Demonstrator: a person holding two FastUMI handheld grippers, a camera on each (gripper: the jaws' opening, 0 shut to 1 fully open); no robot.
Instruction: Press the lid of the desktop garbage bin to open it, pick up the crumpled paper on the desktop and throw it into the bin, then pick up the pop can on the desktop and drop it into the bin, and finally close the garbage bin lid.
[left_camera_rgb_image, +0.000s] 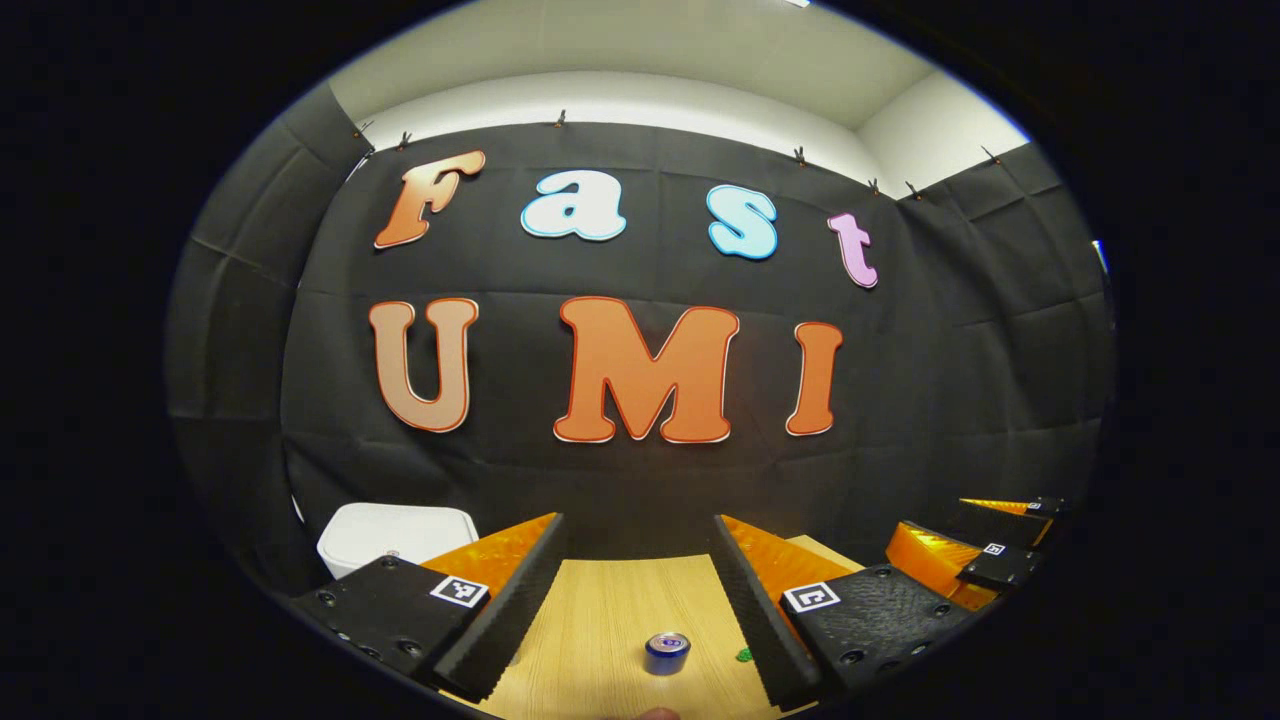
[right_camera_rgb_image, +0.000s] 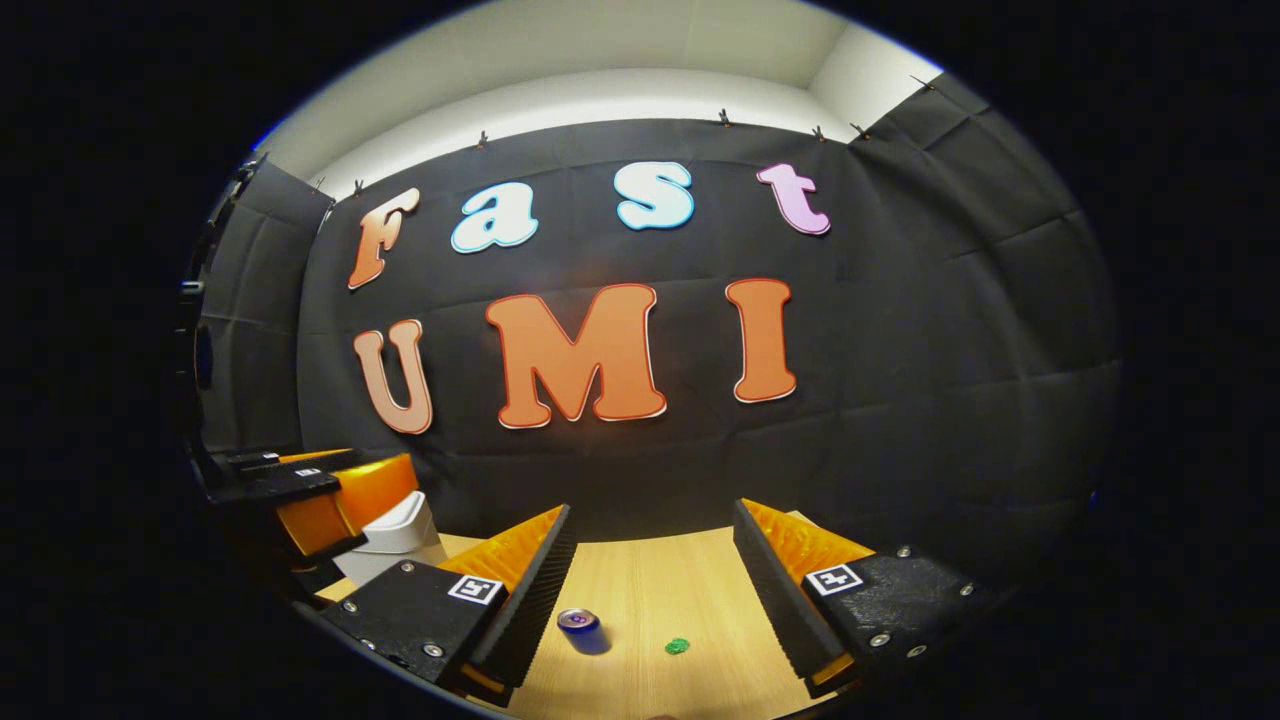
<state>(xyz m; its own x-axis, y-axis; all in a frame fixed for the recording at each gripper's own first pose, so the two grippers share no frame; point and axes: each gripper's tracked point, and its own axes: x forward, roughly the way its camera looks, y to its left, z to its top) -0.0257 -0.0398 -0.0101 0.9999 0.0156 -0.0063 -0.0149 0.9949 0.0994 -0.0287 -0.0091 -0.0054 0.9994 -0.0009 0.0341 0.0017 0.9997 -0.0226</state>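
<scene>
No legible text; can (right_camera_rgb_image: 580, 631) label unreadable.

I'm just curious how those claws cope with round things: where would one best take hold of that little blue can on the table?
Across the round side wall. The can stands upright on the table, so the open right gripper can descend from above, one finger either side.

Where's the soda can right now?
The pop can stands upright on the wooden table, a small green scrap lying beside it. In the left gripper view it sits between that gripper's open fingers, untouched.
</scene>
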